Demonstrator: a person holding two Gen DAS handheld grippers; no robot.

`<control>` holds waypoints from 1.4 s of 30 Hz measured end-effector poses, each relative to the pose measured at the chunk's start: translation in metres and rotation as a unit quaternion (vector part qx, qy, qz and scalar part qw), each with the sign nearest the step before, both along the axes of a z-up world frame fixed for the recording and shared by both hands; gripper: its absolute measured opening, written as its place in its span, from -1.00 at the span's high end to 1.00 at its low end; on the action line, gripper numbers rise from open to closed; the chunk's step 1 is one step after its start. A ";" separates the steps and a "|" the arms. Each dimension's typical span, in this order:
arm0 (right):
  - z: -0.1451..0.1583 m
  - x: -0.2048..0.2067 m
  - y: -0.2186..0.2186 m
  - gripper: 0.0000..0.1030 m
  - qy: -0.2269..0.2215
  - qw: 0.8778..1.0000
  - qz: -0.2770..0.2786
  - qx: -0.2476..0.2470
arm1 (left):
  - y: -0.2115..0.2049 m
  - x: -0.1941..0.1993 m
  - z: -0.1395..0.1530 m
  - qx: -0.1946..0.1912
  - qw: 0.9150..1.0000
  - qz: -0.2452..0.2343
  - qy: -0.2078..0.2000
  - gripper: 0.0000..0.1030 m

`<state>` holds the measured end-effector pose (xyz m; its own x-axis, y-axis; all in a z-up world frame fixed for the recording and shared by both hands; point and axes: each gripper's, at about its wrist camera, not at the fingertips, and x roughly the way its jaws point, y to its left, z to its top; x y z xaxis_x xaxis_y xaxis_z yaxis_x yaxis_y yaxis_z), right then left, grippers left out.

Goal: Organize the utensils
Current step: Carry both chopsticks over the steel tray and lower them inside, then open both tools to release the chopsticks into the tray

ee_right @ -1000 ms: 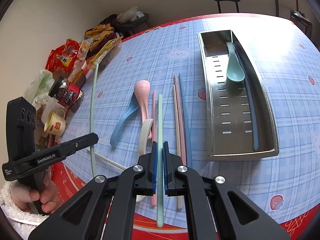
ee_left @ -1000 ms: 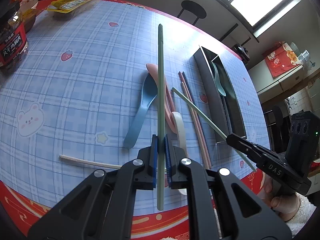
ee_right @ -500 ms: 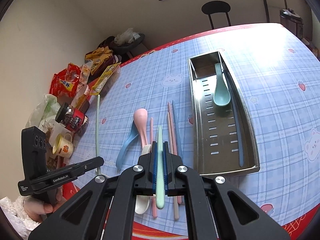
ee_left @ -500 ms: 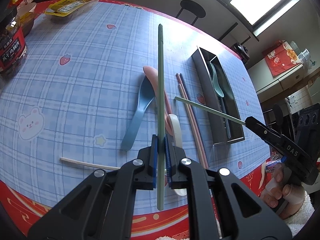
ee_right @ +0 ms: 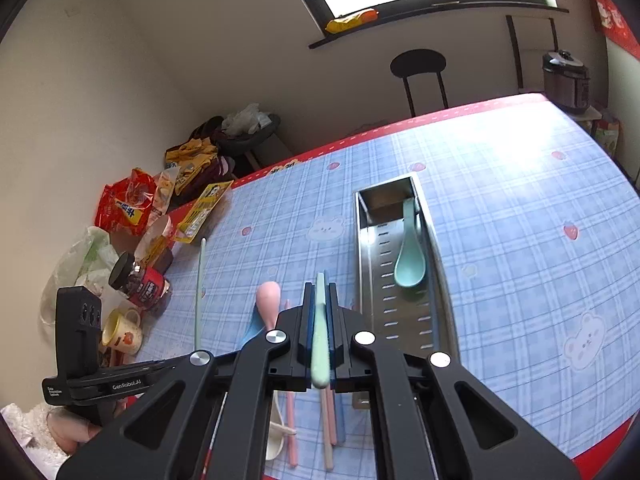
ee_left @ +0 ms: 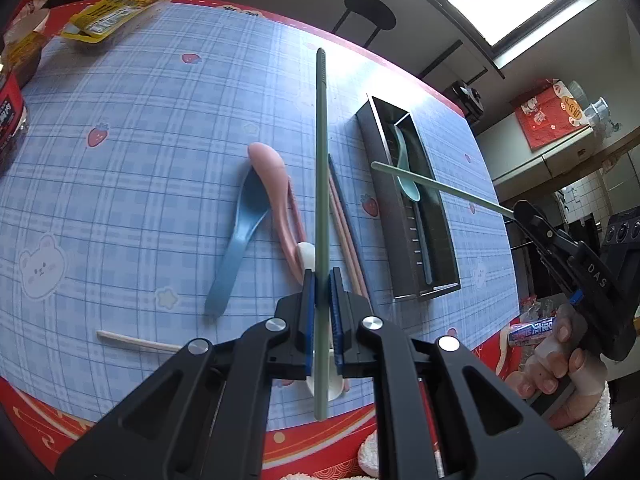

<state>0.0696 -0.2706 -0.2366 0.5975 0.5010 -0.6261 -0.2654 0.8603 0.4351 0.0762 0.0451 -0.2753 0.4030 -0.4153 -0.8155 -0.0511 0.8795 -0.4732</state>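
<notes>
Your left gripper (ee_left: 322, 280) has its jaws clenched on a green chopstick (ee_left: 321, 184), which runs straight out ahead over the bench (ee_left: 140, 140). Your right gripper (ee_right: 319, 300) is clamped on the second green chopstick (ee_right: 320, 344), now raised compared to a second ago, with its tip over the steel tray (ee_left: 384, 196) near the teal spoon (ee_right: 409, 264). Most of that second stick is hidden between the jaws in the right view.

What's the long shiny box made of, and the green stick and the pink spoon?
The box looks like metal, probably stainless steel: grey, mirror-bright, with punched slots. The green stick held in the left tool and the pink spoon look like matte plastic: smooth, pastel, no glare.
</notes>
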 end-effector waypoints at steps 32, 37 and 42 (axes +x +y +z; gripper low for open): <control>-0.025 0.084 -0.017 0.89 -0.031 0.989 -0.050 -0.138 | -0.131 0.168 -0.063 -0.090 0.982 -0.040 0.159 0.78; -0.038 0.088 -0.015 0.89 -0.001 0.990 -0.045 -0.132 | -0.133 0.175 -0.069 -0.083 0.982 -0.037 0.166 0.78; -0.052 0.090 -0.016 0.89 0.033 0.992 -0.040 -0.119 | -0.136 0.187 -0.074 -0.078 0.982 -0.031 0.168 0.78</control>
<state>0.1600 -0.2868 -0.2886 0.5829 0.2881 -0.7598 -0.1706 0.9576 0.2323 0.2629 -0.0904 -0.3496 0.0919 -0.5613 -0.8225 -0.1767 0.8037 -0.5682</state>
